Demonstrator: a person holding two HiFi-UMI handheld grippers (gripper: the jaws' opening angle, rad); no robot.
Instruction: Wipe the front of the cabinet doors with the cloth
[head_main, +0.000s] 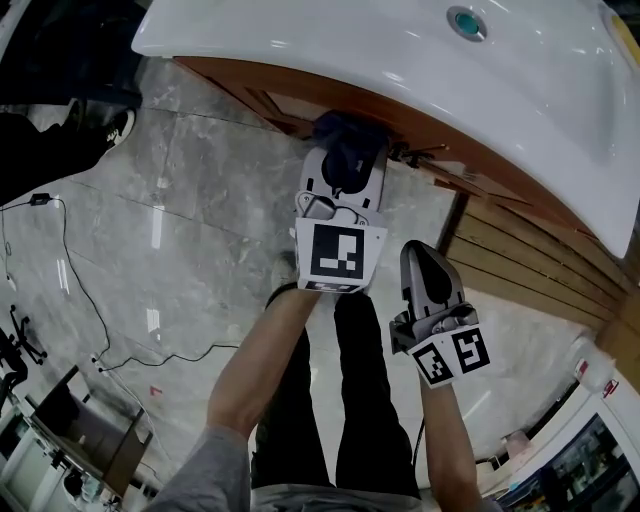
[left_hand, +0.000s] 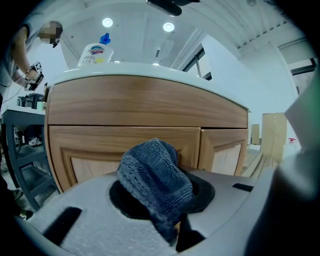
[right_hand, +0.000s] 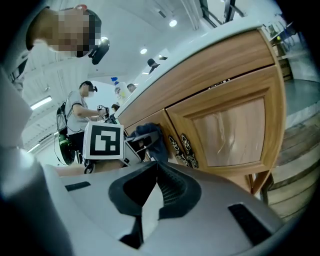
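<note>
Centre frame, your left gripper (head_main: 345, 165) is clamped on the blue cloth (head_main: 343, 138), apparently holding it against the cabinet door (head_main: 300, 105) to wipe. Lower right, your right gripper (head_main: 422, 255) hangs back, jaws together and empty, likely to stay clear.

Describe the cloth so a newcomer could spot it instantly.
Under the white sink stands a wooden cabinet with two panelled doors. In front of them, the left gripper clamps the cloth: a bunched, blue-grey, ribbed rag, the only soft thing there.
</note>
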